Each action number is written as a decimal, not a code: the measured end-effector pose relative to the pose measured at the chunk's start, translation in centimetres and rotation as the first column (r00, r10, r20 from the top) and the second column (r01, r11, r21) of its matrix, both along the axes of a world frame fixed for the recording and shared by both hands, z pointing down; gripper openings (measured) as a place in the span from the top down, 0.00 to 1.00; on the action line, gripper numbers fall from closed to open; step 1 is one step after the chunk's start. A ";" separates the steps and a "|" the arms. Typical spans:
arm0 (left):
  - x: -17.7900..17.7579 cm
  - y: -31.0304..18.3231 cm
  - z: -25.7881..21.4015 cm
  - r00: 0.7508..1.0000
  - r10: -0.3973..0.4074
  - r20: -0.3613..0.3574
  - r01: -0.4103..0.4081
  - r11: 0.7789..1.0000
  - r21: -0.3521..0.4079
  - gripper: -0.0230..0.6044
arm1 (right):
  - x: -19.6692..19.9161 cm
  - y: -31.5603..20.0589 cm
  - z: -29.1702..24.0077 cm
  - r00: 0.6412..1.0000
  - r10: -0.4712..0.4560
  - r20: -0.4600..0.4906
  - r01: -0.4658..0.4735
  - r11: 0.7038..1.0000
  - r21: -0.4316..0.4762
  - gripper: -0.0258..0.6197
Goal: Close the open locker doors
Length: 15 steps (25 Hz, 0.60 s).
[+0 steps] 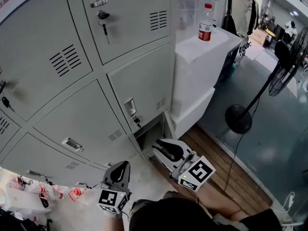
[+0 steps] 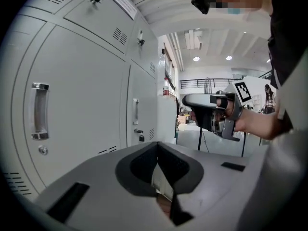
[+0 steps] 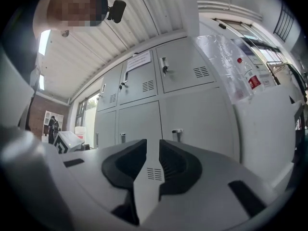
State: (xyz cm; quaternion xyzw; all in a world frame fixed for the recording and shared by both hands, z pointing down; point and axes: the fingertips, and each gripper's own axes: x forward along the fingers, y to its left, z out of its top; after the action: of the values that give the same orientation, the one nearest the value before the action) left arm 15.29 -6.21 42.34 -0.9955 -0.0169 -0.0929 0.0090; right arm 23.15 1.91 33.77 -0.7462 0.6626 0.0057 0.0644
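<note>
Six grey locker doors (image 1: 82, 121), three columns in two rows, all appear flush to the bank in the head view. Only that view shows a dark gap (image 1: 148, 136) under the end column, just beside the right gripper (image 1: 160, 146). That gripper's own view adds what the head view hides: jaws a narrow slit apart, clasping nothing, with a vented door panel (image 3: 154, 173) behind the slit. The left gripper (image 2: 157, 146) is clenched on nothing. One red-capped bottle (image 1: 205, 23) tops one white cabinet (image 1: 192, 66), and one fan (image 1: 239, 119) stands apart.
</note>
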 end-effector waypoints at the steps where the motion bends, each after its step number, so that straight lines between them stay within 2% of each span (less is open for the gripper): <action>1: 0.7 0.8 0.2 1.000 0.012 0.005 -0.012 1.000 -0.002 0.95 | 0.6 0.9 0.6 1.000 0.015 0.008 -0.015 1.000 -0.009 0.82; 9: 5.1 4.9 2.1 0.993 0.109 0.055 -0.108 0.994 -0.022 0.95 | 4.5 6.5 5.1 0.989 0.135 0.065 -0.130 0.989 -0.072 0.82; 15: 8.3 5.5 3.8 0.972 0.225 0.075 -0.221 0.974 -0.049 0.95 | 6.8 8.2 8.5 0.964 0.245 0.102 -0.230 0.963 -0.140 0.82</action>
State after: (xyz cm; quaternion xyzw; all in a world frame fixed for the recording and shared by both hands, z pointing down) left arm 23.62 -0.70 46.11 -0.9828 -0.1308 -0.1306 -0.0013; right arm 29.96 10.12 42.23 -0.8220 0.5621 -0.0730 0.0550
